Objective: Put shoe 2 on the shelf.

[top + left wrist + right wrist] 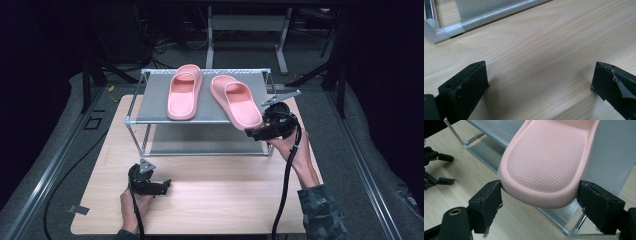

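Observation:
Two pink slippers lie on the top shelf of a grey metal rack (150, 107): the left slipper (184, 92) straight, the right slipper (236, 100) angled, its heel overhanging the front right corner. My right gripper (255, 127) is at that heel. In the right gripper view the heel (549, 157) sits between the tips of the wide-apart jaws of the right gripper (539, 192), which flank it without squeezing it. My left gripper (166, 186) rests low over the wooden table (220, 200), open with nothing between its jaws (539, 75).
The rack has a lower shelf (200, 145) and thin tube legs; one front corner (449, 26) lies just beyond my left gripper. The left gripper (450, 169) also shows far off in the right gripper view. Cables trail from both grippers toward the table's near edge.

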